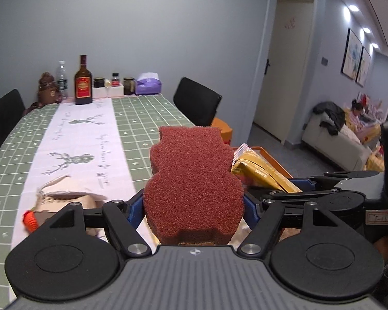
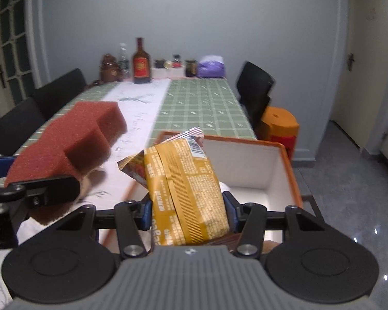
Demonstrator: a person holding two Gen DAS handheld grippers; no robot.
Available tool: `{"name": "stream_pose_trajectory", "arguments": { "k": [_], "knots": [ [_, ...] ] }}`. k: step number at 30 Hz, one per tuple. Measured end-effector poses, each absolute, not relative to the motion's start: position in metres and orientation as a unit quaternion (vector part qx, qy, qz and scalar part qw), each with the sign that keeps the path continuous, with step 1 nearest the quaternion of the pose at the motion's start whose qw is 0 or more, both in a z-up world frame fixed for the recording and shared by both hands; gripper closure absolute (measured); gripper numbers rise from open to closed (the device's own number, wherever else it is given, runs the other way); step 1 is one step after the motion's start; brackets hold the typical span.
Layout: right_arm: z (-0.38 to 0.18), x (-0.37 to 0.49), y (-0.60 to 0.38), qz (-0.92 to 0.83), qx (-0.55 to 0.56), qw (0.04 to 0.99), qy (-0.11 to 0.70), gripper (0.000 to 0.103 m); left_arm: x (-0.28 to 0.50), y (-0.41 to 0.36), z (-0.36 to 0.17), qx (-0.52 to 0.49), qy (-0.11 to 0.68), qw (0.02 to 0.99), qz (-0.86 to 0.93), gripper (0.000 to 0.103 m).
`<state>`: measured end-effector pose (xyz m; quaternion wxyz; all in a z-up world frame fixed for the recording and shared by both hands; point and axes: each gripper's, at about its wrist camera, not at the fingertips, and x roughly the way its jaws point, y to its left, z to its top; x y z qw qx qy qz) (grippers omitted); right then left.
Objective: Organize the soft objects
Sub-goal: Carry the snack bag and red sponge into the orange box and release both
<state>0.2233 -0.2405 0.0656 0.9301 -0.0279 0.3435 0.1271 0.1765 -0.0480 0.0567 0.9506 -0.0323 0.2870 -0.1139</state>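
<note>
— Green checked tablecloth point(image 1: 152, 118) with a white deer-print runner point(image 1: 82, 139) covered the long table; bottles and jars stood at the far end by the grey wall. What did each tong hold?

— Left gripper point(image 1: 194, 208) was clamped on a rust-red sponge point(image 1: 194, 178), blue pads pressed into its lower lobe, the block clear of the table. Right gripper point(image 2: 187, 213) was closed on a yellow snack packet point(image 2: 186, 188), foil creased where the pads met it.

— And the container?

— An orange-rimmed box with a white inside point(image 2: 284, 165) sat at the table's near right edge. The packet hung over its open mouth; the sponge was just left of it, above the runner.

— Best way to finish the drop?

— My judgement: lower the packet well inside before parting the jaws, so it lies flat against a wall. Then bring the sponge over the rim, keeping the two tongs apart. Foam springs back, so release low, not from height.

— Anything left behind?

— A beige soft thing with an orange tip point(image 1: 62, 204) lay on the runner, not yet picked up.
</note>
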Motion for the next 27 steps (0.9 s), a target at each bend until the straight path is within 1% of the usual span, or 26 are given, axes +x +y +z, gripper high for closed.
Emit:
{"name": "stream_pose_trajectory", "arguments": {
  "k": [6,13,18,22,27],
  "knots": [
    [0.046,0.258,-0.271,0.088,-0.028,0.918,0.385,0.051,0.213,-0.093,0.038,-0.014,0.341,0.932,-0.125,0.02],
    [0.025,0.282,-0.291,0.109,0.001,0.897,0.429,0.051,0.238,-0.108,0.019,-0.007,0.387,0.912,-0.131,0.02],
    [0.015,0.298,-0.295,0.124,-0.001,0.882,0.454,0.051,0.251,-0.114,0.012,-0.018,0.409,0.902,-0.141,0.02],
    [0.015,0.303,-0.293,0.122,-0.015,0.882,0.455,0.054,0.26,-0.108,0.005,-0.052,0.429,0.889,-0.151,0.02],
    [0.014,0.303,-0.292,0.139,-0.027,0.881,0.452,0.058,0.261,-0.106,0.001,-0.051,0.425,0.889,-0.164,0.019]
  ]
}}
